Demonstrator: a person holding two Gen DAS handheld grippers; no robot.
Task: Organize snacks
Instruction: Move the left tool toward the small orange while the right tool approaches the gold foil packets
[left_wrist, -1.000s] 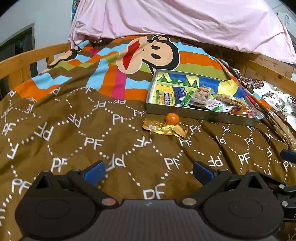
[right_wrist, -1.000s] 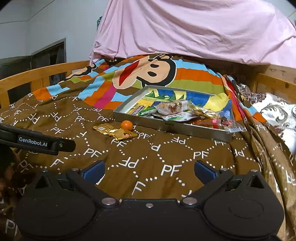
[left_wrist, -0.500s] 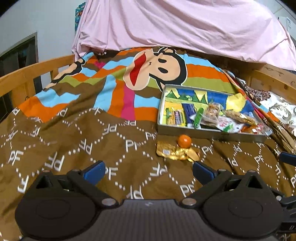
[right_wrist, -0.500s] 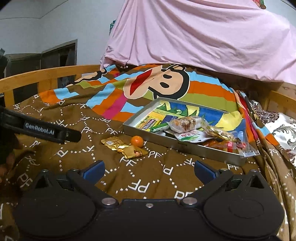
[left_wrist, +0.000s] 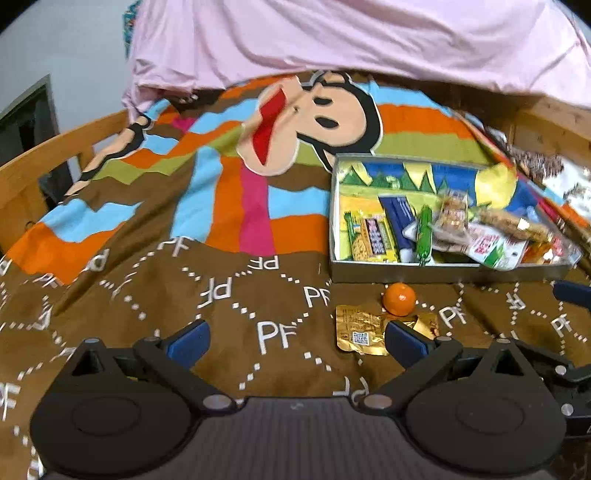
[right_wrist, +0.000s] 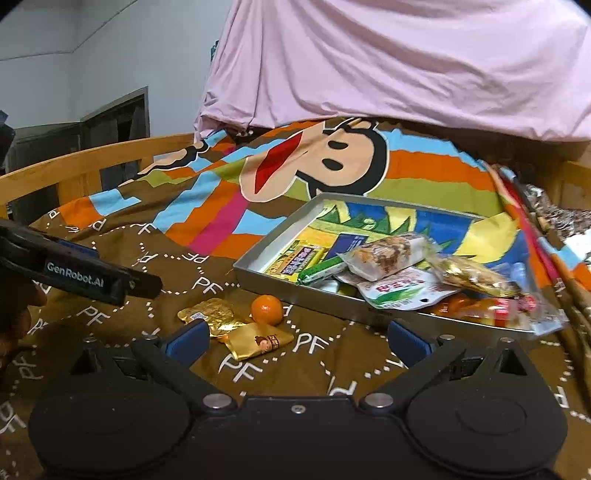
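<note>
A grey metal tray holding several snack packets lies on the bed. In front of it sit a small orange and two gold foil packets. My left gripper is open and empty above the blanket; its right fingertip overlaps the gold packets in view. My right gripper is open and empty, with the orange and packets just ahead between its fingertips. The left gripper's side shows at the left of the right wrist view.
A brown patterned blanket with a cartoon monkey covers the bed. A pink sheet hangs behind. Wooden bed rails run along the left and the far right side.
Both grippers have pulled back and swung left. The orange and gold packets now sit lower in both views, close to the fingertips. Both grippers stay open.
</note>
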